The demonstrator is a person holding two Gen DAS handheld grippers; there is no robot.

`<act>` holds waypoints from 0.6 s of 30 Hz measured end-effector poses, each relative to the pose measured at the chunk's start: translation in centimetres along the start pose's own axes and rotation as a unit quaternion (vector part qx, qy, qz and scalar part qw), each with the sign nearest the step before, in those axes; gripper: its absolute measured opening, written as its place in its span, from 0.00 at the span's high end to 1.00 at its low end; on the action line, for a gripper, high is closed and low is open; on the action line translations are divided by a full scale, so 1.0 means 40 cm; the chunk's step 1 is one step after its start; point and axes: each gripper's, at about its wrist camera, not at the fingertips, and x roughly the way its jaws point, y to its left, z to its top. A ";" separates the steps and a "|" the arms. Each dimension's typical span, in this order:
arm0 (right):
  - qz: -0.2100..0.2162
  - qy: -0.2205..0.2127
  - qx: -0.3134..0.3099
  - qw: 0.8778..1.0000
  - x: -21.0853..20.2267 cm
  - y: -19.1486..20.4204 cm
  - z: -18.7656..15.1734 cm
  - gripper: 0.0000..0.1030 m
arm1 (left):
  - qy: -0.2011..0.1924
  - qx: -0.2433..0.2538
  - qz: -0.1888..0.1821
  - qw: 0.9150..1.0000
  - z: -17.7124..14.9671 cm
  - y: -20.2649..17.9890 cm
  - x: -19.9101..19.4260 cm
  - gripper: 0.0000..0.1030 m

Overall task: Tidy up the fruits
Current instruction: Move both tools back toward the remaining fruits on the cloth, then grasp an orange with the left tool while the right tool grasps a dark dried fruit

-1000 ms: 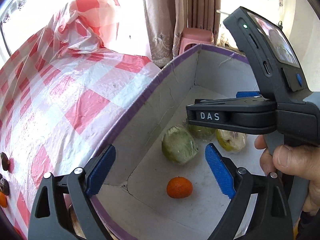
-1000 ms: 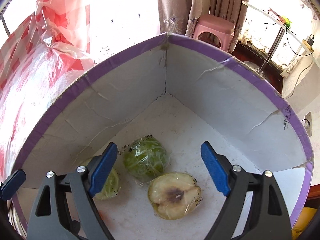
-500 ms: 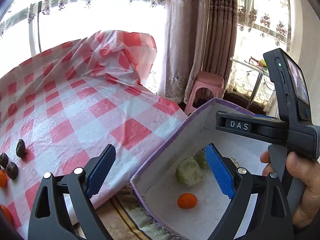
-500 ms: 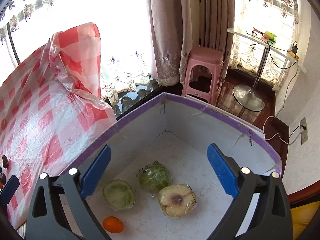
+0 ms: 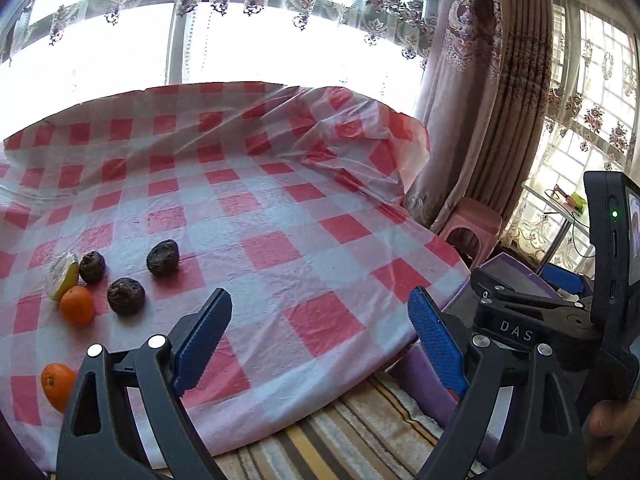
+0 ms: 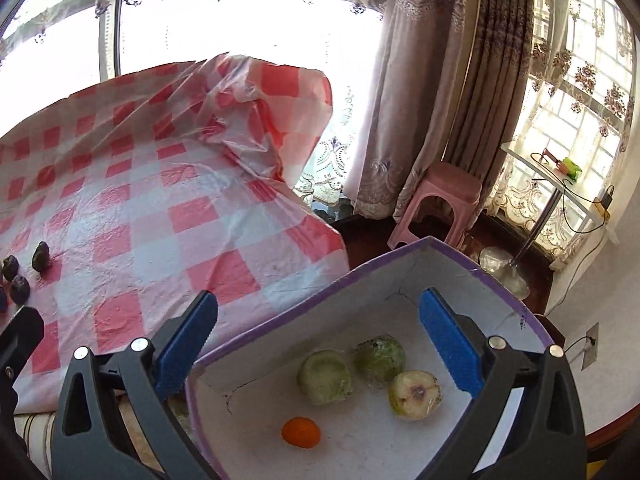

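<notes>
In the left wrist view, my left gripper (image 5: 320, 340) is open and empty over the front edge of the red-checked table (image 5: 256, 216). At the table's left lie three dark wrinkled fruits (image 5: 162, 257), two oranges (image 5: 77, 305) and a wrapped yellow piece (image 5: 62, 276). In the right wrist view, my right gripper (image 6: 316, 344) is open and empty above the purple-rimmed box (image 6: 400, 258). The box holds an orange (image 6: 301, 432), two wrapped green fruits (image 6: 325, 377) and a wrapped cut half (image 6: 415, 394).
The box stands on the floor at the table's right edge. A pink stool (image 6: 438, 200), curtains and a small glass table (image 6: 560, 176) stand behind it. A striped rug (image 5: 360, 440) lies below the table edge. The right gripper's body (image 5: 560, 320) is at the left view's right side.
Both grippers have risen up and back from the box. The left one has swung left and now faces the table and its fruit. Both stay open and empty.
</notes>
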 end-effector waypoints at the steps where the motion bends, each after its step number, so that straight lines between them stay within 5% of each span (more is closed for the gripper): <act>1: 0.009 -0.002 -0.006 1.000 -0.009 0.024 -0.004 0.02 | -0.001 -0.004 0.005 1.000 -0.002 0.017 -0.009 0.16; 9: 0.122 -0.003 -0.027 0.992 -0.042 0.183 -0.057 0.02 | -0.001 -0.031 0.035 0.999 -0.030 0.148 -0.078 0.16; 18: 0.180 -0.007 -0.050 0.982 -0.068 0.266 -0.075 0.02 | 0.001 -0.067 0.077 0.995 -0.069 0.307 -0.157 0.16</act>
